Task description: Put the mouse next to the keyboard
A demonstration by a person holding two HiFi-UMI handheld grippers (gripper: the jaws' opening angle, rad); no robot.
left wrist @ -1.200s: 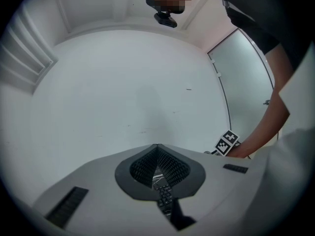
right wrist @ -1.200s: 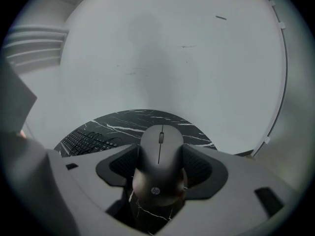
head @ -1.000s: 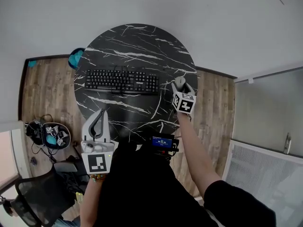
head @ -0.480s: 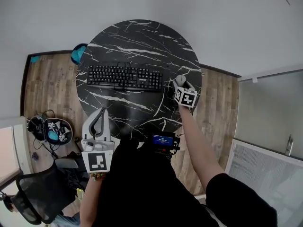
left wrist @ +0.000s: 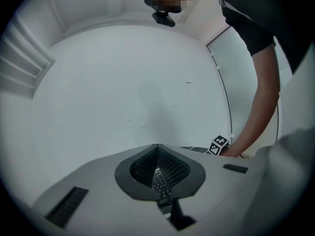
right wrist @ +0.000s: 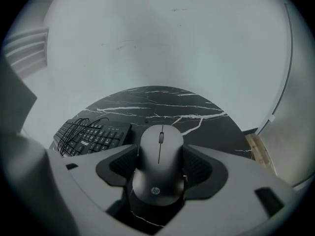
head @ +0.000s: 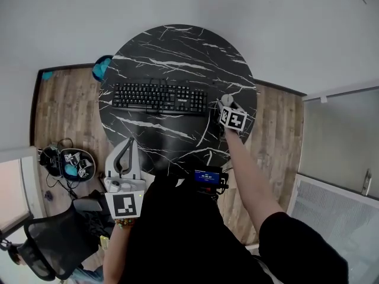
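Black marble-look table, white veins all over, and the right gripper is parked over its right-hand side with the jaws clamped on the flanks of a black HP mouse. The scroll wheel points away from the tool, along the jaws.

What's changed over the last second: the right gripper has crept in toward the keyboard. The gap between the mouse and the keyboard's near end looks smaller in the head view than it did a second ago, and between the last two frames it barely shifts (the head camera drifts a bit too, so take that loosely). From the right gripper view, the keyboard's end now sits just to the left of the left jaw and slightly ahead, close but not touching the mouse.

My read is that the carry is basically done and the set-down is the bit in hand. The tabletop shows right under the mouse's tail, so it looks very low, but I can't tell whether it's actually resting on the surface yet. Next would be opening the jaws and backing straight out without nudging it.

The left gripper hangs off the near-left table edge, pads pressed together on nothing, well away from all this.
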